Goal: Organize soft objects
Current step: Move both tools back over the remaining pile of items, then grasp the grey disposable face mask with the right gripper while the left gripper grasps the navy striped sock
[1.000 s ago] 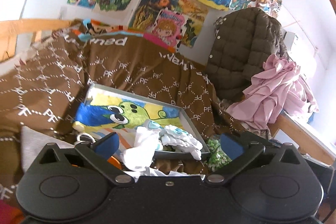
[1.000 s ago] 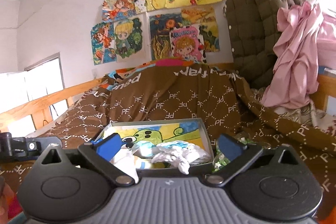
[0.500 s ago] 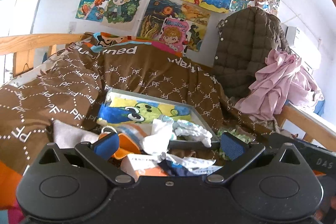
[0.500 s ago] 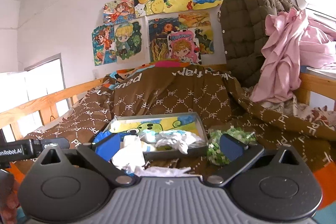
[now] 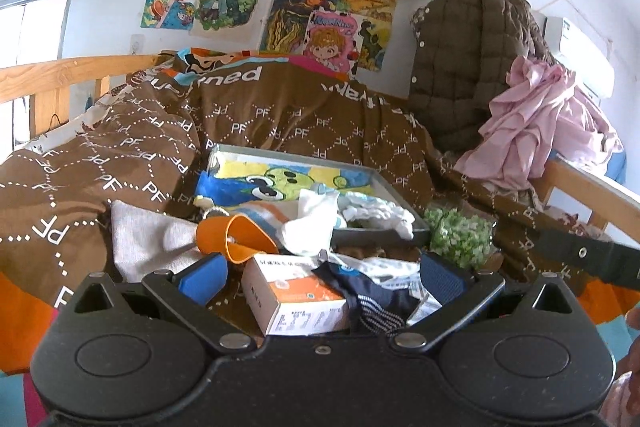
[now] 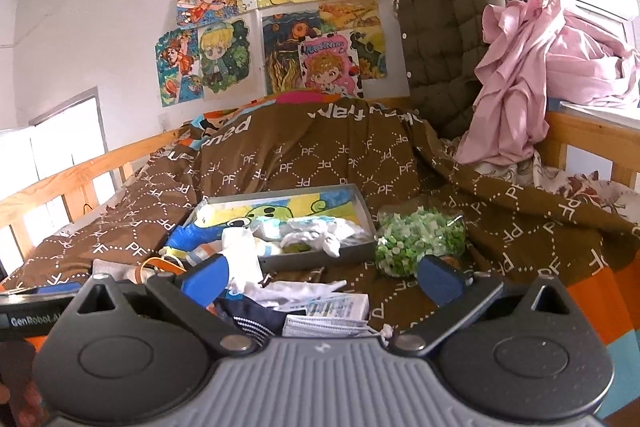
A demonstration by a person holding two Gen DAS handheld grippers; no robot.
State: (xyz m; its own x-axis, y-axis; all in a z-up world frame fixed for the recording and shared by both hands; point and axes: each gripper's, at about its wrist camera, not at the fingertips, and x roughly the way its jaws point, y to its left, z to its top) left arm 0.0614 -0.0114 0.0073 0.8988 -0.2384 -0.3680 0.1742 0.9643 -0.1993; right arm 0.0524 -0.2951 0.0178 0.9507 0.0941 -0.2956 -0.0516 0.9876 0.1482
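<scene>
A shallow grey box [image 5: 376, 235] [image 6: 320, 259] with a cartoon frog picture lies on the brown quilt and holds white crumpled cloths [image 5: 376, 213] [image 6: 316, 231]. In front of it lie a navy striped sock [image 5: 372, 301] [image 6: 248, 315], a white and orange carton [image 5: 294, 293], a white cloth [image 6: 296, 291] and a face mask [image 6: 324, 327]. My left gripper [image 5: 322, 277] is open above the carton and sock. Over the sock and mask my right gripper [image 6: 324, 277] is open too. Neither holds anything.
An orange cup [image 5: 236, 239] lies on its side by a grey cloth [image 5: 148, 243]. A bag of green bits [image 5: 460, 235] [image 6: 416, 239] sits right of the box. A quilted brown jacket [image 5: 472, 67] and pink garment [image 5: 532, 123] hang over the wooden rail [image 5: 588, 187].
Both grippers have drawn back from the box toward the near edge of the bed, so the carton, sock, cup and mask have come into view. Both stay open.
</scene>
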